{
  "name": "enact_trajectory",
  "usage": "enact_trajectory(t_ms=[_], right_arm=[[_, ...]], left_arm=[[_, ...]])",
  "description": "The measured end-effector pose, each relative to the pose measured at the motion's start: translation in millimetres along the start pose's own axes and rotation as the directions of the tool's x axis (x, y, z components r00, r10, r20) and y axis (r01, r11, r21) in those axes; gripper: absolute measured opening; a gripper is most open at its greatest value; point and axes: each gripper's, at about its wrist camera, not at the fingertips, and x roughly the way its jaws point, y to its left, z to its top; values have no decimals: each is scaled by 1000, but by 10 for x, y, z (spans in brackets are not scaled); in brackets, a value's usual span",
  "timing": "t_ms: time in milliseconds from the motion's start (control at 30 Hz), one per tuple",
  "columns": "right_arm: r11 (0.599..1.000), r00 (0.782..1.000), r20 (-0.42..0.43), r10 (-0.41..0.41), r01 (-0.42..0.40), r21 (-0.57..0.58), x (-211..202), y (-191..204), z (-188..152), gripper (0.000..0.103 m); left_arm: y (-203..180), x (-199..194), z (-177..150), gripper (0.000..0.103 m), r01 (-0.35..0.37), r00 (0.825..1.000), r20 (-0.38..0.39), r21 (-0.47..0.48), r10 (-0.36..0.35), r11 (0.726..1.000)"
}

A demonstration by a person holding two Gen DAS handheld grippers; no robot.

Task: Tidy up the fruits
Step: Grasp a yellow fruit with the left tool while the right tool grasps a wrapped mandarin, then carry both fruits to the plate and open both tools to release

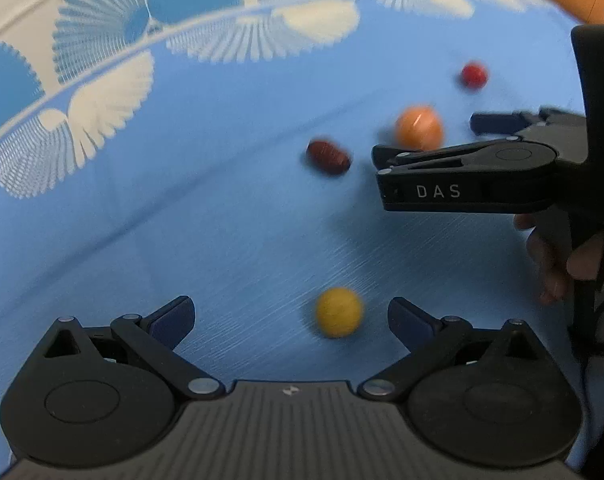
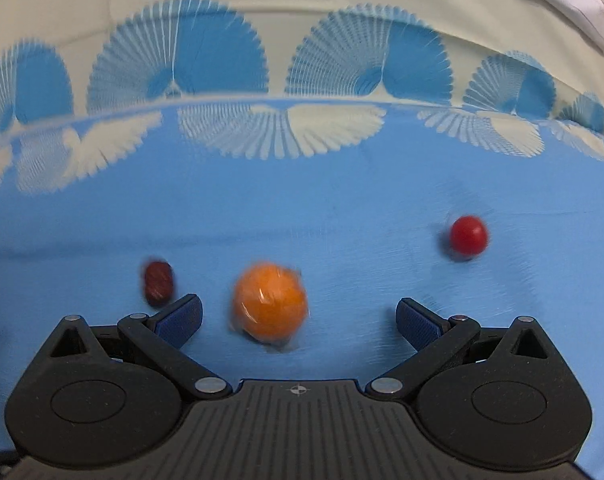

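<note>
Nothing looks sorted yet: four fruits lie loose and well apart on the blue-clothed counter (image 2: 342, 208), and no bowl or tray shows in either view. The left tool (image 1: 292, 316), jaws spread and empty, hovers just near of the yellow fruit (image 1: 339, 312). The right tool (image 2: 300, 316), also spread and empty, sits close to the orange fruit (image 2: 269, 306), which lies between its fingers but ungripped. A dark brown fruit (image 2: 158, 282) lies left, a red one (image 2: 469, 236) far right. Nothing blocks either grasp; motion blur softens details.
</note>
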Motion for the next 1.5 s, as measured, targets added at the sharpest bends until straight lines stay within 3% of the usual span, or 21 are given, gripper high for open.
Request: enact_trajectory(t_ms=[33, 233, 433, 500, 533, 567, 733, 933, 1100, 1233, 1500], right_arm=[[1000, 999, 46, 4, -4, -6, -14, 7, -56, 102], [1000, 999, 45, 8, -8, 0, -24, -10, -44, 102], [1000, 999, 45, 12, -12, 5, -28, -26, -48, 102], [1000, 999, 37, 2, -3, 21, -68, -44, -33, 89], [1000, 999, 37, 5, -6, 28, -113, -56, -14, 66], [999, 999, 36, 13, -14, 30, -147, -60, 3, 37], [995, 999, 6, -41, 40, 91, -349, -148, 78, 38], [996, 995, 101, -25, 16, 88, -1348, -165, 86, 38], [996, 990, 118, 79, -83, 32, -2231, 60, -84, 38], [984, 977, 116, 179, -176, -32, -2809, 397, -229, 38], [932, 933, 67, 353, -344, -118, -3542, 1060, -498, 39]], left_arm=[[17, 53, -13, 103, 8, 1000, 4, -1, -8, 1000], [153, 82, -59, 103, 55, 998, 12, -62, -54, 997], [67, 20, -47, 100, 22, 999, 26, -21, -21, 1000], [3, -65, -48, 64, 50, 997, 65, 20, -52, 999], [-23, -112, -35, 25, 106, 992, 59, 25, -108, 994], [-47, -147, -28, 26, 117, 992, 53, 23, -118, 993], [-14, -443, -43, 26, 109, 991, 74, -7, -108, 994], [231, -1219, -237, 26, 62, 990, 132, -95, -50, 994], [358, -1883, -704, 26, -14, 991, 131, -160, 36, 987], [464, -2369, -1175, 26, -66, 990, 103, -246, 94, 967], [611, -3029, -2068, 26, -160, 982, 33, -381, 187, 911]])
